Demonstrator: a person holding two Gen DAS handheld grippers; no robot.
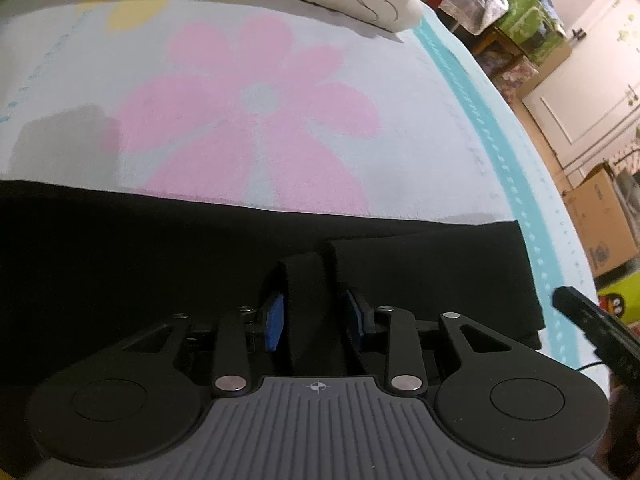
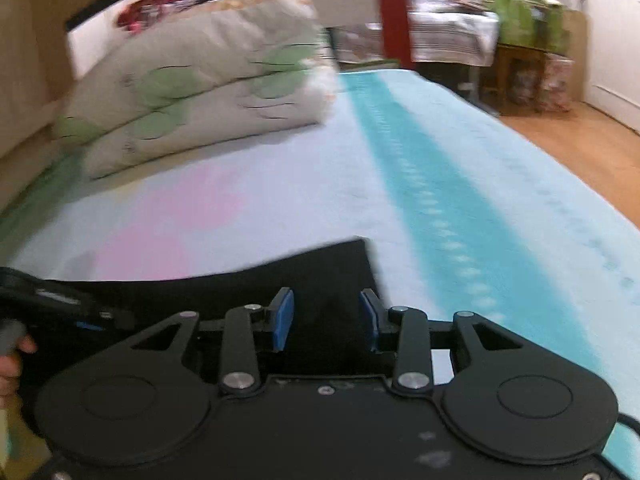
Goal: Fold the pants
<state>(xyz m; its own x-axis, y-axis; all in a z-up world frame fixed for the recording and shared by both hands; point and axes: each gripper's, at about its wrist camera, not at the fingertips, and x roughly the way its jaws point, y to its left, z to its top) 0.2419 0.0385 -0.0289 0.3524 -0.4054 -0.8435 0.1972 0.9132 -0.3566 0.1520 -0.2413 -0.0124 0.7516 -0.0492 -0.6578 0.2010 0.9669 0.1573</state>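
fabric fills the left gripper (image 1: pixel 316 316), whose blue pads stand partly apart with a raised fold of the black pants (image 1: pixel 160 264) between them, though whether they pinch it i cannot tell; the right gripper (image 2: pixel 326 318) is parted over the pants' corner. the pants lie flat on the flowered bedspread (image 1: pixel 260 100), soft, limp and light, likely best taken at edges and corners. black on black hides seams, and the right view is blurred.

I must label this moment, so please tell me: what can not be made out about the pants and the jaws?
- Left wrist view: the black pants run off the left edge; waistband or cuff unknown.
- Left gripper: a fabric fold stands between the jaws; pad contact unclear.
- Right wrist view: motion blur; the right gripper body hides the pants beneath.
- Fold layers: black hides them.
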